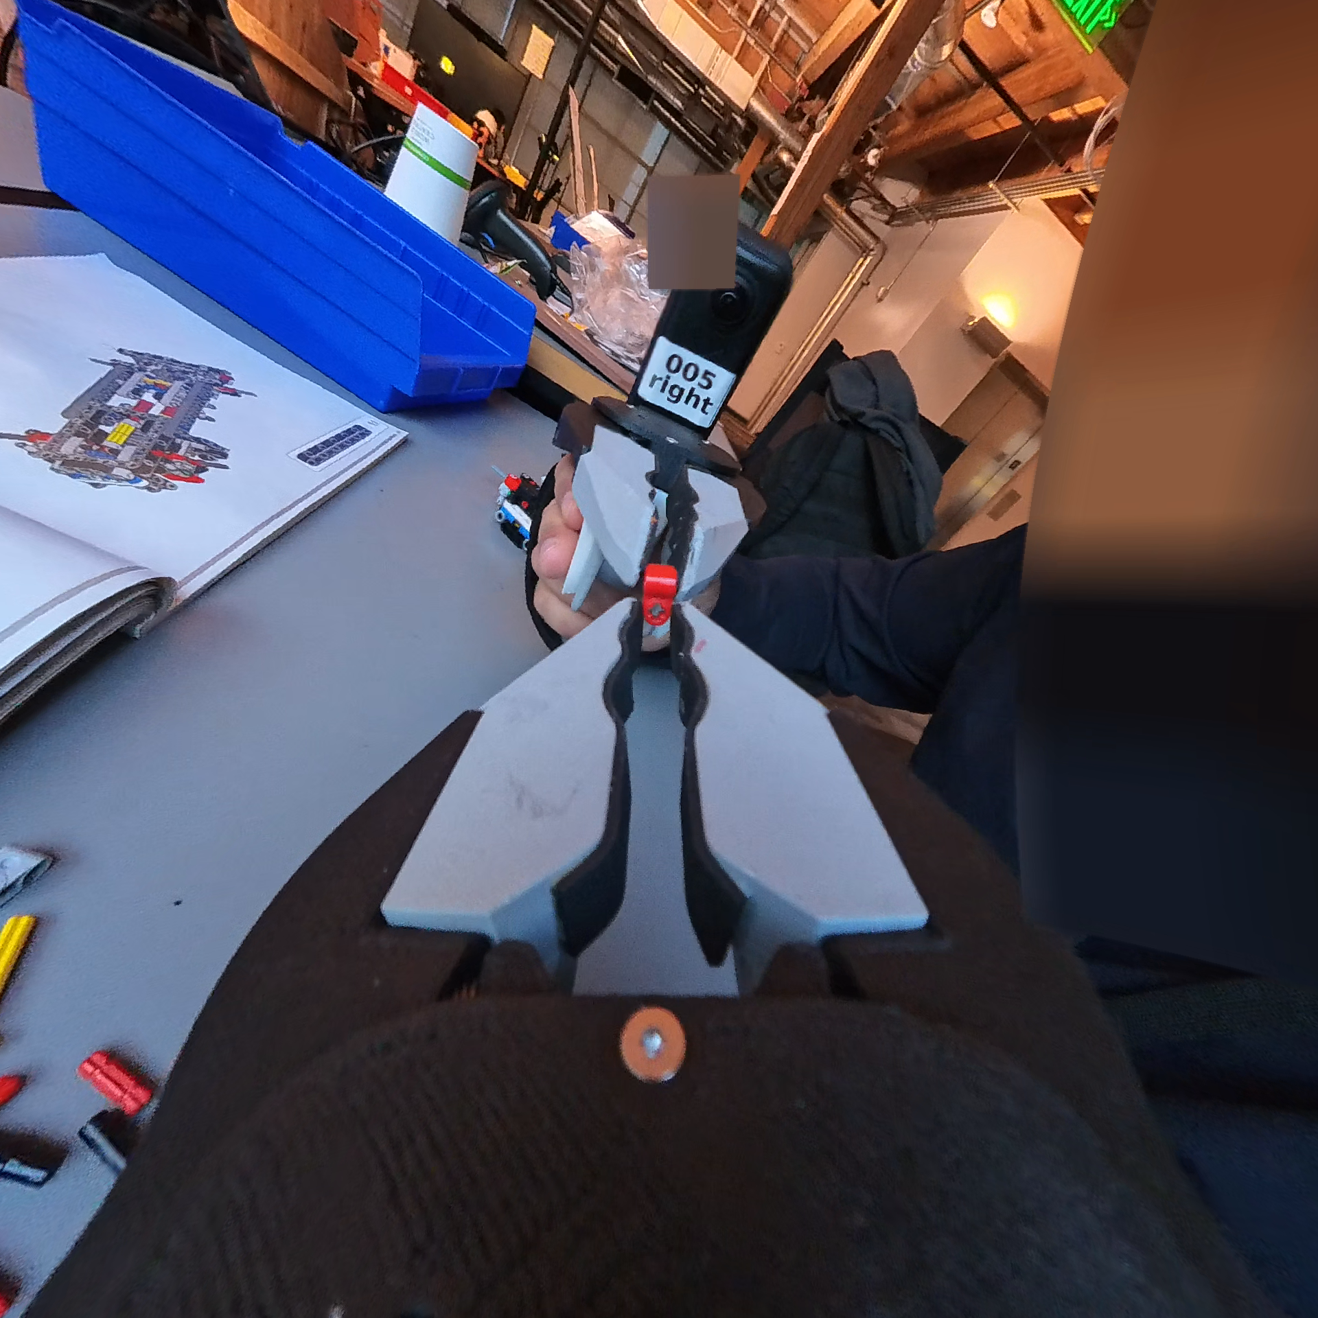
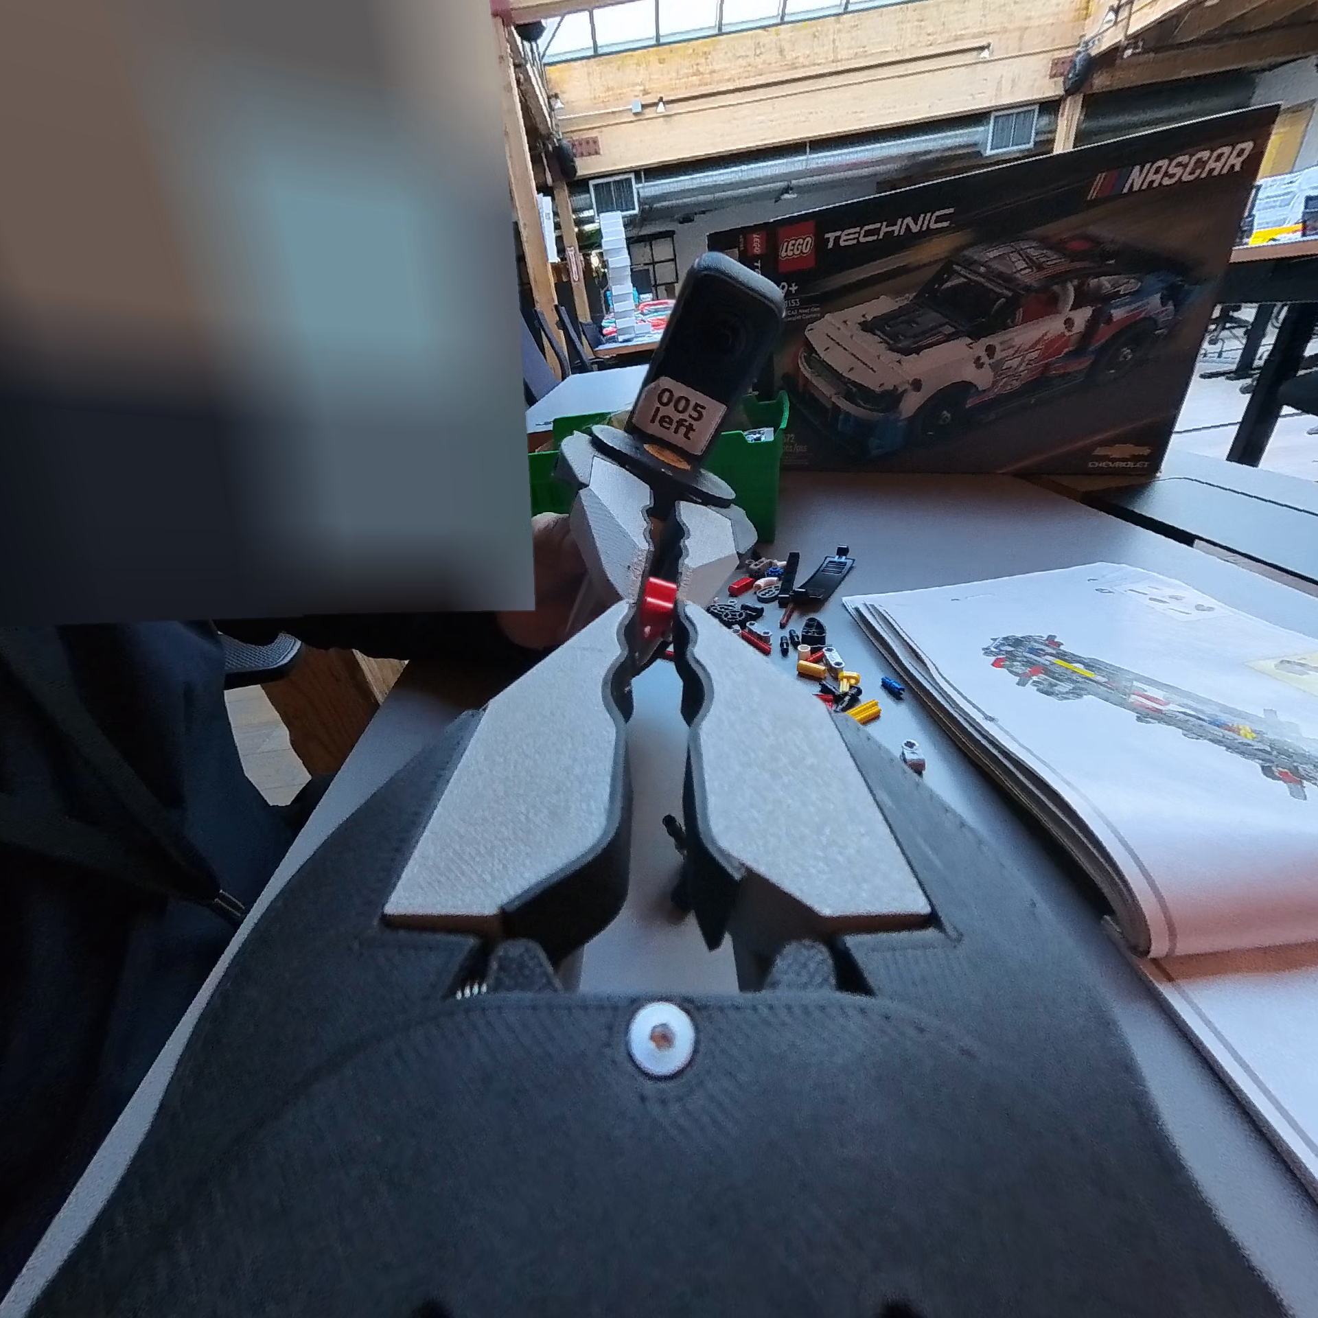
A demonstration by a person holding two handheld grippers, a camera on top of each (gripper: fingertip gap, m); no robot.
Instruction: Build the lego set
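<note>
A small red connector piece (image 1: 657, 592) with an axle hole hangs in the air between the two grippers, which meet tip to tip above the grey table (image 1: 321, 677). My left gripper (image 1: 656, 619) is shut on its lower end. My right gripper (image 1: 660, 565) points back at me and is shut on its upper end. In the right wrist view the same red piece (image 2: 656, 603) sits between my right gripper's (image 2: 656, 622) pads, and the left gripper (image 2: 660, 575) clamps its far end. A hand (image 1: 563, 542) holds the right gripper.
A blue bin (image 1: 285, 235), an open instruction booklet (image 1: 142, 428) and a small brick assembly (image 1: 517, 503) lie to the left. Loose pieces (image 2: 820, 642), a green bin (image 2: 756, 456), a set box (image 2: 998, 321) and the booklet (image 2: 1105, 713) show in the right wrist view.
</note>
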